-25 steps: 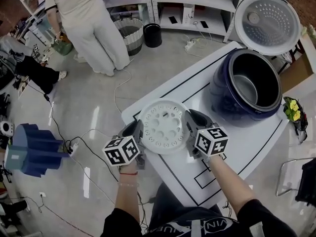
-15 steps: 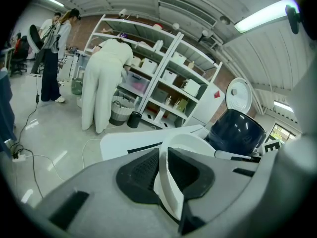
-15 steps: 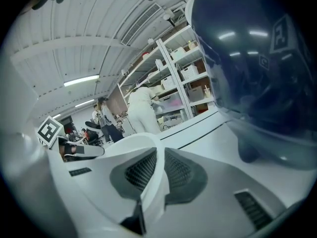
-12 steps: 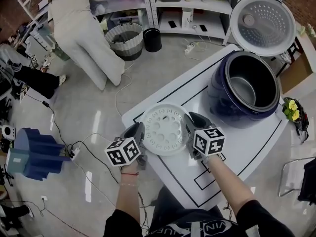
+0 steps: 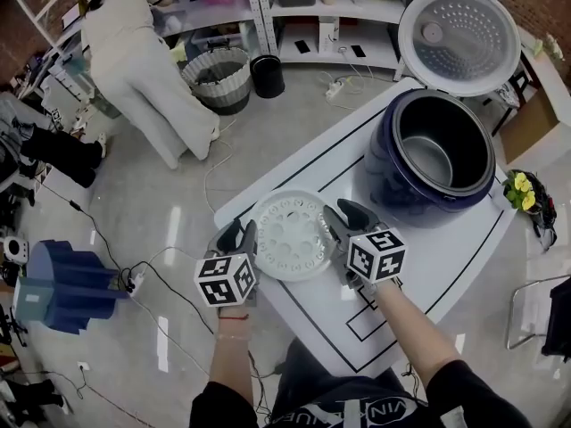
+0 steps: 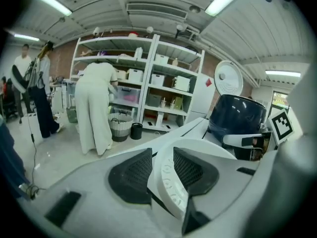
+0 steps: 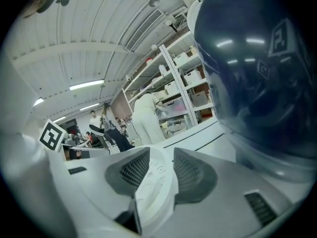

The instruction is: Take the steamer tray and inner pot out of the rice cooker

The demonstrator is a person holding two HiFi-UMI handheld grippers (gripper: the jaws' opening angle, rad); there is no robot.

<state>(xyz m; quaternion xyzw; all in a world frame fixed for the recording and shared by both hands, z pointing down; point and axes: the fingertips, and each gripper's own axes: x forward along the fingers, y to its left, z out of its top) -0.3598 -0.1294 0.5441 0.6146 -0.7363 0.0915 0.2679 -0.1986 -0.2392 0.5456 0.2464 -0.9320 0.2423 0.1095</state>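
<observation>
Right, biggest first: the white table (image 5: 446, 266) w/ black lines runs diagonally in front of you. Behind it, by the shelves (image 5: 312, 7), a person in pale clothes (image 5: 147, 61) bends over a bin, well away from your work.

The dark blue rice cooker (image 5: 393, 181) stands on the far part of the table, its lid (image 5: 459, 38) swung fully back, perforated inside facing up. The inner pot (image 5: 428, 159) is seated in the cooker, not taken out yet.

The steamer tray (image 5: 290, 234) is out of the cooker. It's a white round disc w/ holes, lying flat on the table at the corner nearest you, well apart from the cooker.

Your left gripper (image 5: 239, 237) sits at the tray's left edge, just off the table's side. Its jaws have just been opening. The tray's rim stands btw the dark ribbed pads (image 6: 133, 175), but they're spread and don't clamp it.

Your right gripper (image 5: 344, 223) is opposite, at the tray's right edge over the tabletop. Same there: the jaws have just been opening, and the rim is btw the pads (image 7: 133, 175) but not pinched.

Smallest: yellow flowers (image 5: 522, 194) beside the table's right edge, near the cooker.
</observation>
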